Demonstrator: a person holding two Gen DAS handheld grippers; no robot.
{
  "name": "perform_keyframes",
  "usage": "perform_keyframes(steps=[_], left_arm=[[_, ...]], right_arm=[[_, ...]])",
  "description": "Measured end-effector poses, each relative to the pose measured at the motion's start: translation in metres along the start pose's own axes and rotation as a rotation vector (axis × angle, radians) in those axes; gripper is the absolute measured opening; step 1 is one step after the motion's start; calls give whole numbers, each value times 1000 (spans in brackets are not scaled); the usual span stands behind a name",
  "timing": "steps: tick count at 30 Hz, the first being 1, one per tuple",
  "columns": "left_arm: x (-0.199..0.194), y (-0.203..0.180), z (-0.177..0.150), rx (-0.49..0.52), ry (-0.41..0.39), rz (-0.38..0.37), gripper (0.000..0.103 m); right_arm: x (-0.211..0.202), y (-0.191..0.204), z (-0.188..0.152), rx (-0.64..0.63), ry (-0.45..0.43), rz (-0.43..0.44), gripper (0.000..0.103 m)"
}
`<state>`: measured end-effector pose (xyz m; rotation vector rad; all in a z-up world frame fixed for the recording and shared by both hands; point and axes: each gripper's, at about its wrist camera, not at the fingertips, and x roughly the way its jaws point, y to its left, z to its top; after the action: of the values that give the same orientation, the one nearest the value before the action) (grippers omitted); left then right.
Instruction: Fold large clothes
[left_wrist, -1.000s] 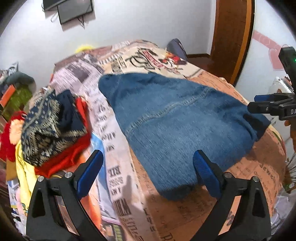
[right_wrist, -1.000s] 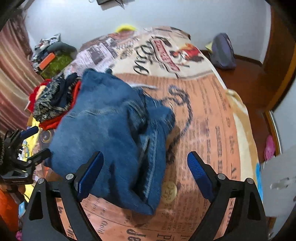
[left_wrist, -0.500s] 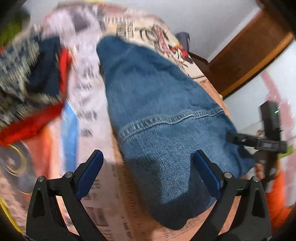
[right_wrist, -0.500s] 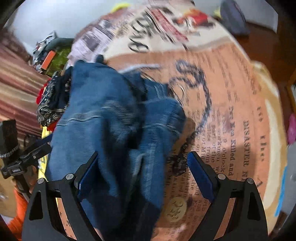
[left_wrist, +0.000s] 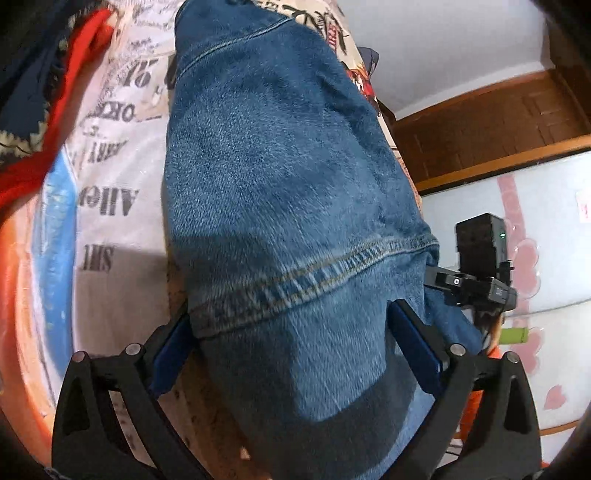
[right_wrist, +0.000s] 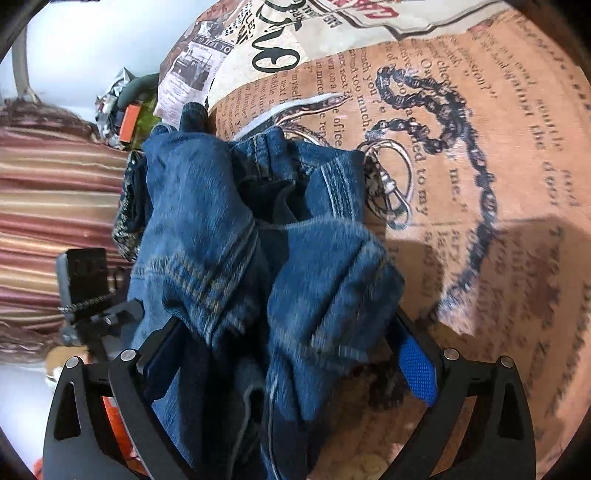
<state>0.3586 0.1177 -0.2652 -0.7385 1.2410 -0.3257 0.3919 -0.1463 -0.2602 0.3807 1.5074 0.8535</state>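
My L gripper (left_wrist: 295, 347) & R gripper (right_wrist: 288, 365), jaws wide open, straddle near end of bunched blue denim jeans (left_wrist: 280, 192) on newsprint-patterned bedsheet (right_wrist: 480, 155).

The left claw (left_wrist: 291, 354) has matte black triangular fingers with cut-out windows, silver round screws at the joints and blue textured pads (left_wrist: 415, 350). The right claw (right_wrist: 291, 373) is built alike, its blue pads (right_wrist: 417, 373) dimpled. A black box with a green light tops it.
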Motion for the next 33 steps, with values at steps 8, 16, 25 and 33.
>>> perform_keyframes(steps=[8,16,25,33], left_arm=[[5,6,8,-64,-13,-13,92],[-30,-25,0,70,-67,18,56],[-129,-59,-6,213,-247,11,49],[-236,-52,5,263,-425,26,49]], right_arm=[[10,7,1,54,3,36,87],[-8,35,-6,25,-40,-54,51],[-24,122,-8,-91,-135,-89,45],[-21,232,11,-227,-243,-43,44]])
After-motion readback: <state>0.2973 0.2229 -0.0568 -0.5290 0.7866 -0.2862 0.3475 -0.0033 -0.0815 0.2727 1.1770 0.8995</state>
